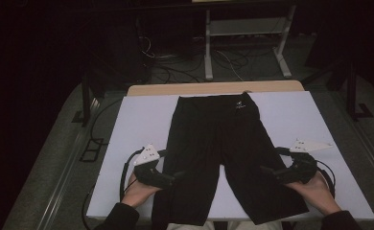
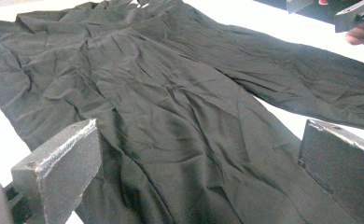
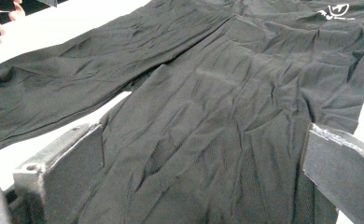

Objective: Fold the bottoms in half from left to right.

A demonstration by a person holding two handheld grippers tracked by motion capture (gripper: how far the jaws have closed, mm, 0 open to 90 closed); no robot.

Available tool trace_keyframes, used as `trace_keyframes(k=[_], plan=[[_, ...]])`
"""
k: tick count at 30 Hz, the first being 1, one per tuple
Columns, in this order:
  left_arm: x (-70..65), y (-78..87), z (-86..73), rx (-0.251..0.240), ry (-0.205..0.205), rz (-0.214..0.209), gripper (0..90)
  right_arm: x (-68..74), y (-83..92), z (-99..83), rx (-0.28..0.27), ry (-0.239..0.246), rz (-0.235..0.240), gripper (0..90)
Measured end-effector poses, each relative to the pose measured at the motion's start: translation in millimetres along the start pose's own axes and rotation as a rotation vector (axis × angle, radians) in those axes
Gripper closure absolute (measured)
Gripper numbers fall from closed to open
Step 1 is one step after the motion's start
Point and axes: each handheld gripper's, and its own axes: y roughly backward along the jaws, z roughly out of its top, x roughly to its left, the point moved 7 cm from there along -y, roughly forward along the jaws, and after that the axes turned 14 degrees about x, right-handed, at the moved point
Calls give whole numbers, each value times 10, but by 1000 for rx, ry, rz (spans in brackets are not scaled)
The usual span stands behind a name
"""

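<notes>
Black pants [image 1: 218, 139] lie flat on the white table top [image 1: 127, 139], waistband at the far side with a small white logo [image 1: 240, 105], both legs running toward the person. My left gripper [image 1: 177, 176] rests at the outer edge of the left leg, jaws pointing inward. In the left gripper view it [image 2: 199, 135] stands open over the wrinkled leg fabric [image 2: 171, 116]. My right gripper [image 1: 268, 169] is at the outer side of the right leg, also pointing inward. It [image 3: 203, 135] is open above the cloth [image 3: 208, 107], with nothing clamped.
A wooden table edge [image 1: 214, 88] runs behind the white top. Beyond it stand a metal frame [image 1: 245, 38] and loose cables [image 1: 175, 72] on the dark floor. Bare white surface lies on both sides of the pants. Cables [image 1: 123, 177] trail from the grippers.
</notes>
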Motion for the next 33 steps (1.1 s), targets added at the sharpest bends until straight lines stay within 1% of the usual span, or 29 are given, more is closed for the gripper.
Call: trace_keyframes(k=[13, 18, 24, 28, 29, 33], plan=[[-1, -2, -5, 5, -1, 6, 0, -15, 30, 19, -14, -8, -13, 0], [2, 4, -7, 3, 2, 6, 0, -21, 36, 22, -11, -15, -19, 0], [1, 8, -15, 5, 8, 10, 0, -23, 90, 82, -28, -22, -29, 0], [-1, 8, -15, 3, 11, 10, 0, -10, 102, 119, -16, -16, -32, 0], [-3, 9, -15, 3, 11, 8, 0, -6, 96, 143, -3, -10, -33, 0], [-4, 9, -15, 3, 12, 7, 0, -1, 105, 211, 3, -3, -34, 0]])
